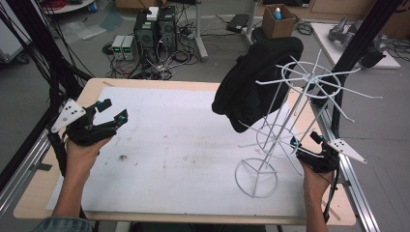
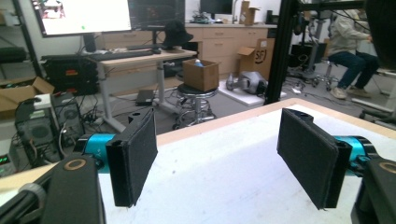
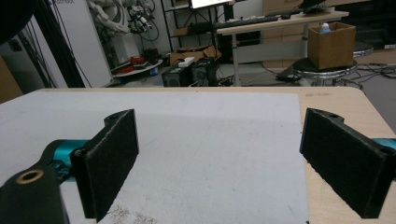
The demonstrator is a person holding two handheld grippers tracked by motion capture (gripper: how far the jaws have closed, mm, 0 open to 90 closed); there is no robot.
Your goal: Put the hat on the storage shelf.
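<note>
A black hat hangs on the upper arms of a white wire rack, whose ring base stands on the white mat at the right. My left gripper hovers over the mat's left edge, far from the rack. Its jaws stand wide apart with nothing between them. My right gripper sits just right of the rack's lower arms, near the table's right edge, open and empty. A dark edge of the hat shows at the top right of the left gripper view.
The wooden table is framed by black posts at the right and left. Beyond the far edge are computer towers on the floor and a cardboard box on a stool. A person sits far off.
</note>
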